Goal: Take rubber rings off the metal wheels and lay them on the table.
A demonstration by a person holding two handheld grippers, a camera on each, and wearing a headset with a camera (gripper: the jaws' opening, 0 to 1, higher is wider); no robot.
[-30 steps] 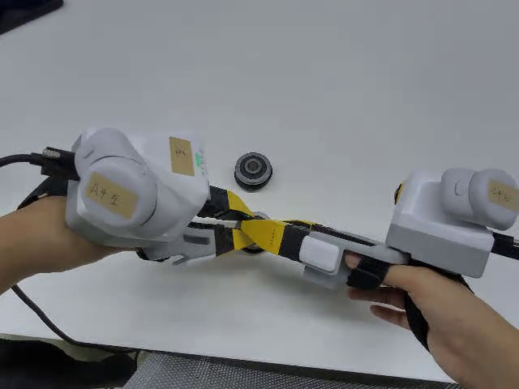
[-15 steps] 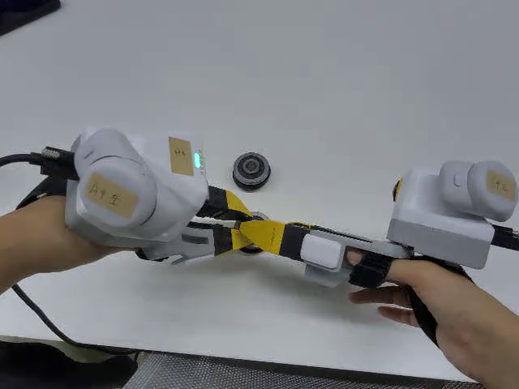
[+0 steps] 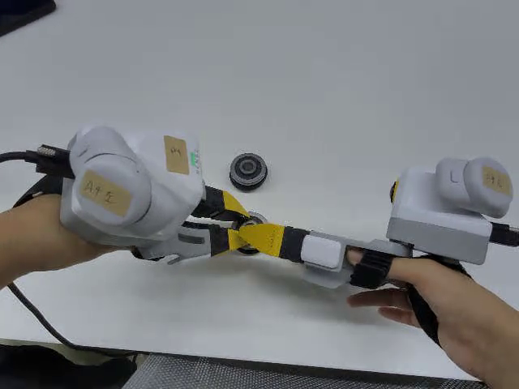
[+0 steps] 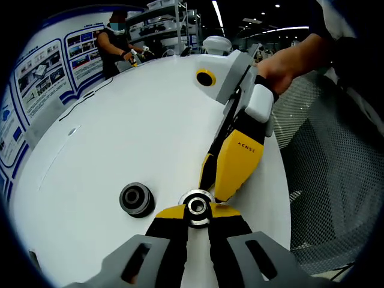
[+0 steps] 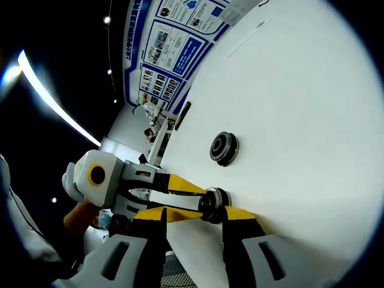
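Still, you are keeping the left tool and the right tool both pinching one metal wheel, hardly shifted. Two wheels are showing; the second wheel is lying free on the surface just beyond.

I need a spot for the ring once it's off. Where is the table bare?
Wide bare table lies beyond the loose wheel and to its right. A thinner strip runs along the near edge. Crowded: the middle, where the left hand-held gripper and right hand-held gripper clamp the held wheel.
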